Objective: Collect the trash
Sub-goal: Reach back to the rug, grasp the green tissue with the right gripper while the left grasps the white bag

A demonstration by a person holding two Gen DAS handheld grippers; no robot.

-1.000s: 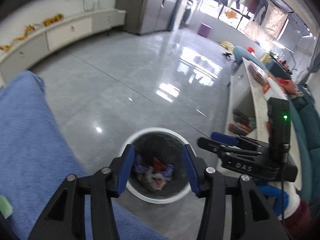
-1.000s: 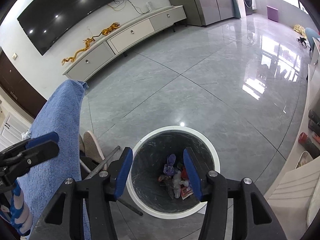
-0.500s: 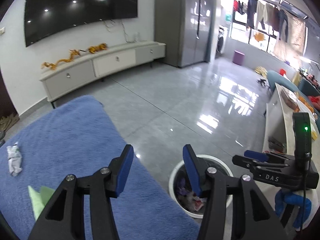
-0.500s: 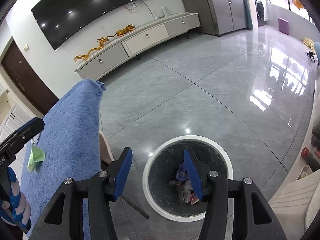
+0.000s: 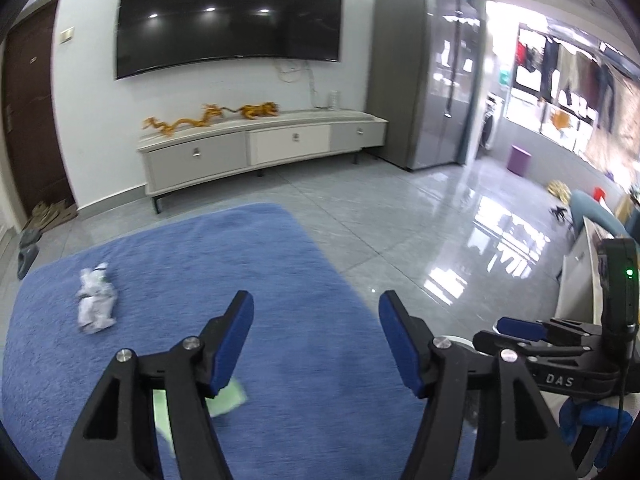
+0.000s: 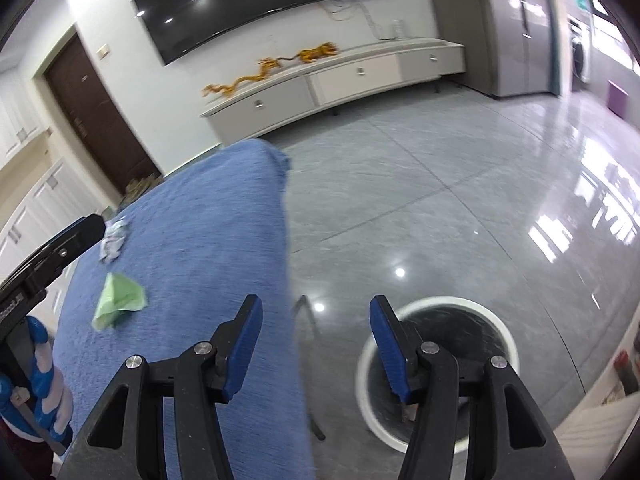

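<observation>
Trash on blue cloth (image 5: 192, 280): one white wad (image 5: 95, 303), one green scrap (image 6: 119, 300); both grippers' jaws empty, opening.

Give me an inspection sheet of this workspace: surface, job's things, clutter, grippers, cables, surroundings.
Surface: blue cloth-covered table, beside a glossy grey tiled floor.
Job's things: crumpled white wrapper and green paper scrap lie apart on the cloth; white-rimmed trash bin stands on the floor beside the table.
Clutter: nothing seen on the cloth beyond the two scraps.
Grippers: left gripper and right gripper both opening, nothing between the fingers.
Cables: white wires hang below the wall TV.
Surroundings: TV cabinet with golden dragon ornaments, brown door.
</observation>
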